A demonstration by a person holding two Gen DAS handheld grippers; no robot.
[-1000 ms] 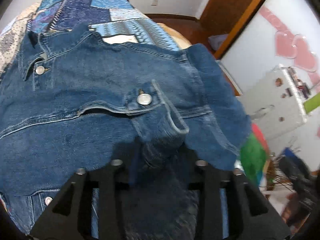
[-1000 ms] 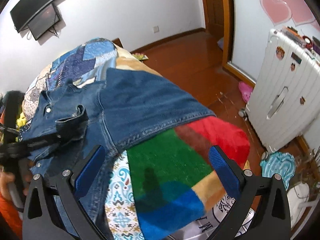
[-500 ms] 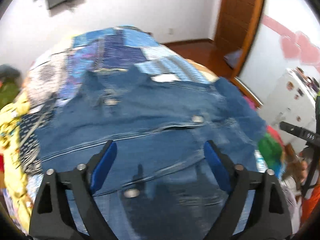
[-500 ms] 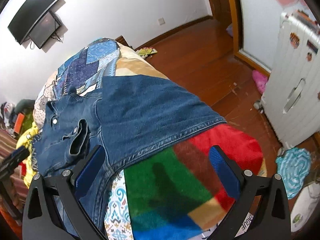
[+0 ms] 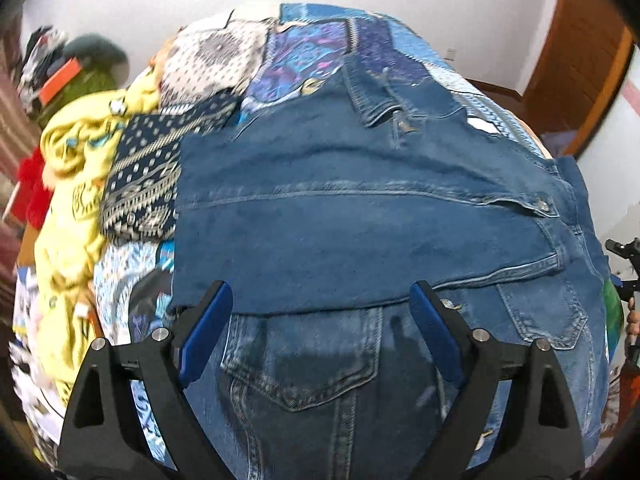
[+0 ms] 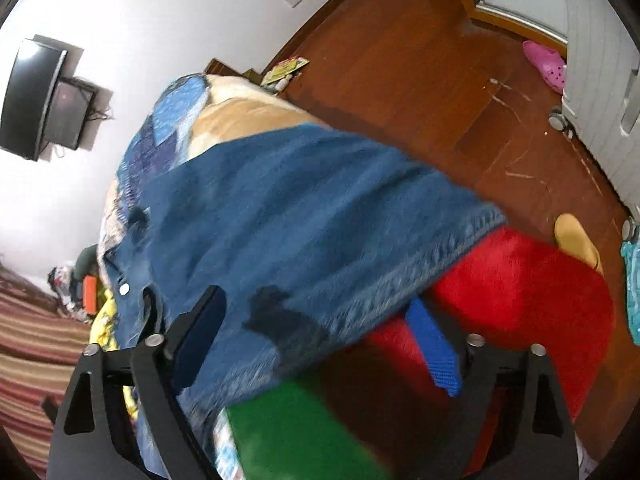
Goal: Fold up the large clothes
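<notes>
A blue denim jacket [image 5: 360, 220] lies spread on the bed, a sleeve folded across its front, its collar at the far end. My left gripper [image 5: 320, 312] is open and empty, hovering over the jacket's lower front near a chest pocket. In the right wrist view the jacket [image 6: 300, 220] drapes over the bed's side. My right gripper [image 6: 320, 324] is open just above the jacket's hem edge, one blue pad [image 6: 436, 352] over the red blanket.
The bed carries a patchwork quilt [image 5: 320, 40], a yellow cloth [image 5: 76, 184] at the left and a red and green blanket [image 6: 520, 292]. Wooden floor [image 6: 420, 60], a pink slipper [image 6: 546, 64] and a white suitcase [image 6: 600, 80] lie to the right.
My left gripper let go of the denim cuff, opened and drew back above the jacket. My right gripper moved down close to the jacket's hem.
</notes>
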